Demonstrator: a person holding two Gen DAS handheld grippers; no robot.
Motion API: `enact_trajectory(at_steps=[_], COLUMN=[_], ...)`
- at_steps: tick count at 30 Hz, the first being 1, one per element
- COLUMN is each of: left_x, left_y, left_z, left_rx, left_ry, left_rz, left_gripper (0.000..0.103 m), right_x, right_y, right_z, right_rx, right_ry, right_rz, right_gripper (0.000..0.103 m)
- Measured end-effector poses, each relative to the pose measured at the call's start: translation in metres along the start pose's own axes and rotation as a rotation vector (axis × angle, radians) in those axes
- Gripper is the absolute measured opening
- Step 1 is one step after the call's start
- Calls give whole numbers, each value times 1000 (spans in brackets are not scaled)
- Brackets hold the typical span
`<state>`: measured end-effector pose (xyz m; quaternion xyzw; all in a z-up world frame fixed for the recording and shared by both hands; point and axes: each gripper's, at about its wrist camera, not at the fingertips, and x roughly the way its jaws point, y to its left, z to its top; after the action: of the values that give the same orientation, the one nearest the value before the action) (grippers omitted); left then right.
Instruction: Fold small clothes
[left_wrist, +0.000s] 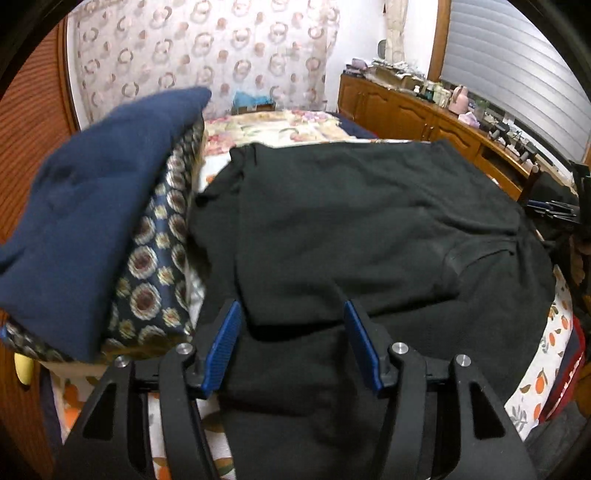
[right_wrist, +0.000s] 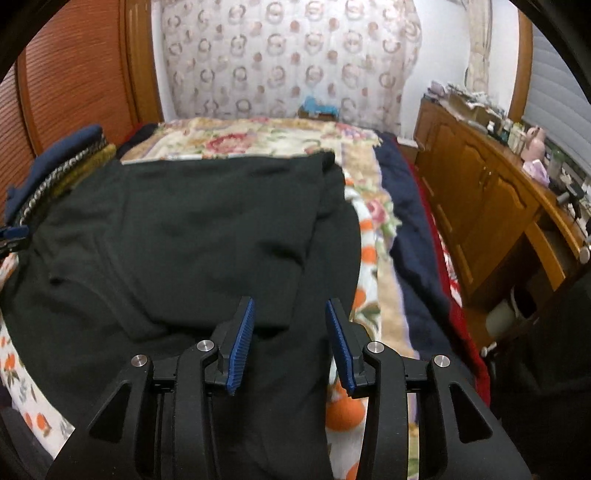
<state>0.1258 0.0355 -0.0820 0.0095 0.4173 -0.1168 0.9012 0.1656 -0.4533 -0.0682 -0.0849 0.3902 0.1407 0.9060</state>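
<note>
A black garment (left_wrist: 351, 221) lies spread on the bed, with a folded layer on top whose near edge runs just ahead of my fingers. My left gripper (left_wrist: 291, 306) hovers open over the garment's near left part, with cloth below the blue pads (left_wrist: 225, 343) but nothing pinched. In the right wrist view the same black garment (right_wrist: 184, 221) fills the left and middle. My right gripper (right_wrist: 290, 301) is open above its near right part, close to the fold's corner. Neither gripper holds any cloth.
A stack of folded clothes stands left of the garment: a navy piece (left_wrist: 92, 203) on a patterned one (left_wrist: 159, 258). The orange-print sheet (right_wrist: 22, 369) and a floral blanket (right_wrist: 258, 140) cover the bed. A wooden sideboard (right_wrist: 480, 192) with clutter runs along the right.
</note>
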Motion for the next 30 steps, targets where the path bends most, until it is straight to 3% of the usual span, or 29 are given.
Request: enact_trajectory(at_steps=[10, 30], left_x=[9, 13], left_y=[-2, 3], left_z=[-14, -11], left_rx=[31, 14], left_ry=[30, 19], left_rz=[14, 32], left_gripper=[58, 71], right_x=[7, 41], right_y=[19, 14], right_z=[-6, 8], right_rx=[18, 68], right_ry=[18, 55], right_rz=[71, -2], right_gripper=[40, 41])
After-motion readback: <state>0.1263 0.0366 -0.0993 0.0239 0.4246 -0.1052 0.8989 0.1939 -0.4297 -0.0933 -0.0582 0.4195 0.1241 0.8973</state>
